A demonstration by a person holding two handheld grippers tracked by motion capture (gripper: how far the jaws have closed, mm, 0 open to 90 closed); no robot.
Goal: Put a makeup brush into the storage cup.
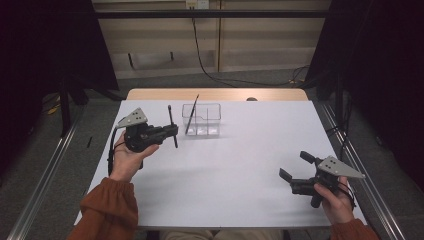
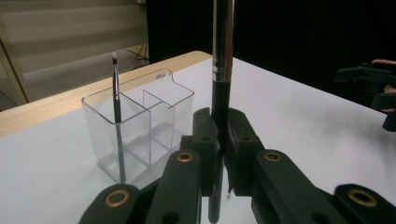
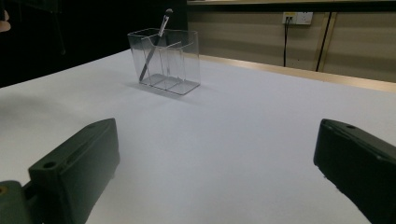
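Observation:
My left gripper (image 1: pixel 172 131) is at the table's back left, shut on a black brush (image 1: pixel 171 122) that stands upright between its jaws. In the left gripper view, the gripper (image 2: pixel 219 126) clamps the brush (image 2: pixel 222 56) on its handle below a silver band. Just to its right stands a clear divided holder (image 1: pixel 201 120) (image 2: pixel 140 130) (image 3: pixel 166 60), apart from the gripper. A second thin brush (image 1: pixel 192 114) (image 2: pixel 116 107) (image 3: pixel 156 42) leans in the holder's left compartment. My right gripper (image 1: pixel 295 166) (image 3: pixel 217 168) is near the front right, open and with nothing between its fingers.
The white table top (image 1: pixel 240 160) has a wooden strip (image 1: pixel 215 94) along its far edge. Metal rails (image 1: pixel 360 170) run along both sides of the table. A cable (image 1: pixel 210 75) lies on the floor behind it.

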